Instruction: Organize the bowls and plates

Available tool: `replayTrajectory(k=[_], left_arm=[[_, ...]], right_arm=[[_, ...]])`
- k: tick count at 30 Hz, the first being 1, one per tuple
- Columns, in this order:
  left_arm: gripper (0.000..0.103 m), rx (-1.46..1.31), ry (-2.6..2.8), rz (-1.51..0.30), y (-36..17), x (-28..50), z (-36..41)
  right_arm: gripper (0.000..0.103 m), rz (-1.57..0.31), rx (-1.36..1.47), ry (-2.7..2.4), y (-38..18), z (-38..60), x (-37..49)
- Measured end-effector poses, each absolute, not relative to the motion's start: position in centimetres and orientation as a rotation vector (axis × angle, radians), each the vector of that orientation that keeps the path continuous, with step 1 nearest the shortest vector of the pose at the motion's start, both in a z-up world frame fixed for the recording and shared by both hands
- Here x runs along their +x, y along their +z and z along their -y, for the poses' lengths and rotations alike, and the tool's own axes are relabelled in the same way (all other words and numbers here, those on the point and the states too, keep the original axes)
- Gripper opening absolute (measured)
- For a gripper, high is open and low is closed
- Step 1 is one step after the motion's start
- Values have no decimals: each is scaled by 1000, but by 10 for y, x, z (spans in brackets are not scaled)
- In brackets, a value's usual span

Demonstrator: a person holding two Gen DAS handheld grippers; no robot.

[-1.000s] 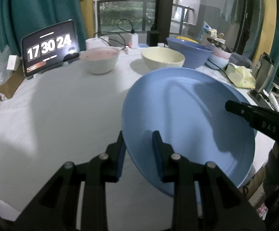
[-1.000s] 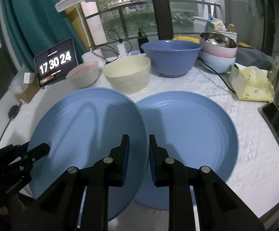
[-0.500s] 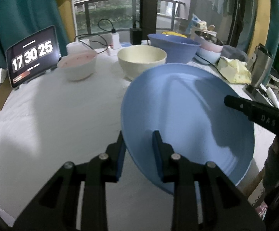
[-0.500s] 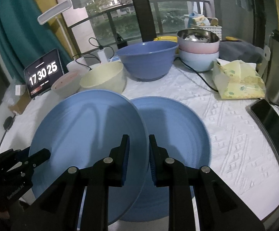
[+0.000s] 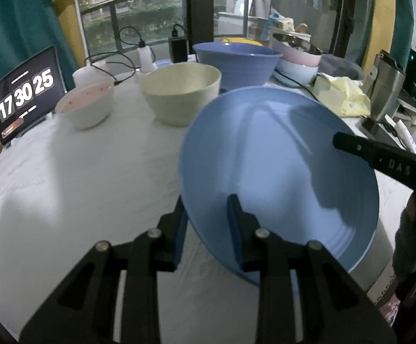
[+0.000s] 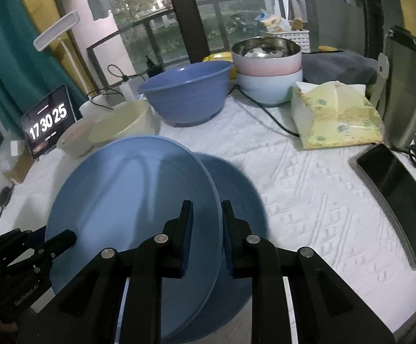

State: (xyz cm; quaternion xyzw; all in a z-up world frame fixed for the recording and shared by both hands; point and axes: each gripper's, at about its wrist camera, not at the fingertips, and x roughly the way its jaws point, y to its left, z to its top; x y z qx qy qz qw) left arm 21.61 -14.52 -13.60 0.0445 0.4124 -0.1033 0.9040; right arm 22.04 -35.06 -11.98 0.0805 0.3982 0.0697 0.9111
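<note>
Both tools grip one blue plate by opposite edges of its rim: the left tool has its fingers nearly closed with the near-left rim pinched between them, and the right tool is likewise nearly closed on the rim at the plate's right side. The plate is lifted and tilted, clear of the desk, and it partly overlaps a second blue plate lying flat on the white cloth just to its right in the right wrist view. The sensible reading is that the held plate is meant to go on top of the resting one. The risks come mostly from the grip and the tilt. Each tool holds only a thin strip of smooth rim, so if the two hands drift apart or twist against each other the plate could slip out of one pinch and swing down. If it comes in too steeply, its lower edge may strike the resting plate and shove it toward the desk's near edge, which looks close. Off-centre release would leave the stack lopsided. The cream bowl, pink bowl and blue bowl stand behind, well apart from the path.
</note>
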Motion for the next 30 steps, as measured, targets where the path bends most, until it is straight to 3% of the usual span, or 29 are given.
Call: replayTrajectory(k=[20, 23, 30], left_arm=[[35, 212, -212, -886, -152, 230, 166], [35, 202, -207, -870, -147, 228, 163], [36, 155, -186, -869, -144, 228, 151]], right_arm=[[25, -830, 182, 110, -119, 367, 225], [36, -813, 172, 86, -114, 369, 222], [37, -825, 167, 57, -118, 375, 223]])
